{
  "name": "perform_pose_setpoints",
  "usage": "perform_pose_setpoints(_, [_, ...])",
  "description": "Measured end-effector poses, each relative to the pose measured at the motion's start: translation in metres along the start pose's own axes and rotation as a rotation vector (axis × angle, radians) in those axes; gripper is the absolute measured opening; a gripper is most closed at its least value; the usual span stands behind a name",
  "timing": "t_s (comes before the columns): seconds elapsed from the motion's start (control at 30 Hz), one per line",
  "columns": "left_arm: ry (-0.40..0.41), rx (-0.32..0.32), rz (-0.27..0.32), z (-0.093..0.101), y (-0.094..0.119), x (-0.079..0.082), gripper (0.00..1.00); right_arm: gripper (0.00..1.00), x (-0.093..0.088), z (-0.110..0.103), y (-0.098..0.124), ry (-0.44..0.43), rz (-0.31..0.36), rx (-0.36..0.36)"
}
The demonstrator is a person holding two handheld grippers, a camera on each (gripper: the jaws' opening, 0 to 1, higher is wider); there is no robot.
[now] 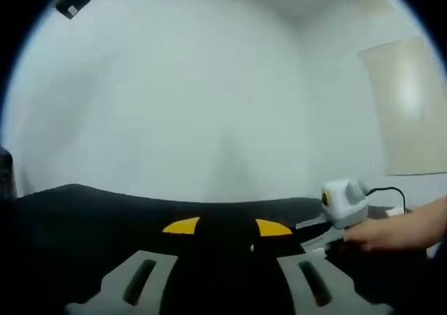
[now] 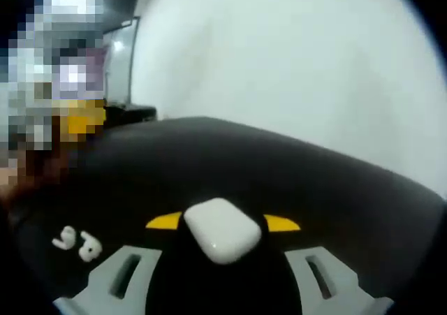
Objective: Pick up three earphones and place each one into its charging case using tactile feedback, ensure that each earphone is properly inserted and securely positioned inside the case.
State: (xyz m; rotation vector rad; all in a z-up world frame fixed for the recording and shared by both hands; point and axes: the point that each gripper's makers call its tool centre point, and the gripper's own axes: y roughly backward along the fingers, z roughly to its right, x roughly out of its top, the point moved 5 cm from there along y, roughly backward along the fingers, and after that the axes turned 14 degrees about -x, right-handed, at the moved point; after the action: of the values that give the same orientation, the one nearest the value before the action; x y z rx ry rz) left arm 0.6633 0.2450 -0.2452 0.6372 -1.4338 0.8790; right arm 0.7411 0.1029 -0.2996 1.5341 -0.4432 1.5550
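Grey jaws of the right gripper (image 2: 222, 276) stand apart around a closed white charging case (image 2: 221, 229) on the black table (image 2: 293, 175); 2 white earphones (image 2: 77, 243) lie left of it. Left gripper (image 1: 227, 283) jaws are spread over bare black surface, a hand (image 1: 405, 231) nearby

Small white earphones (image 2: 77, 243) on the black mat are blurred, count unclear.
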Motion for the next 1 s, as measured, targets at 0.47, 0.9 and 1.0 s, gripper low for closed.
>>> perform_pose_setpoints(0.47, [-0.002, -0.021, 0.013, 0.002, 0.001, 0.001, 0.24, 0.43, -0.025, -0.002, 0.134, -0.049, 0.002, 0.114])
perform_pose_setpoints(0.9, [-0.024, -0.039, -0.028, 0.002, 0.003, -0.005, 0.23, 0.44, -0.065, -0.015, 0.152, 0.009, 0.028, 0.1])
perform_pose_setpoints(1.0, [-0.03, -0.04, -0.036, 0.001, 0.003, -0.005, 0.23, 0.44, -0.065, -0.015, 0.151, -0.022, 0.05, 0.097])
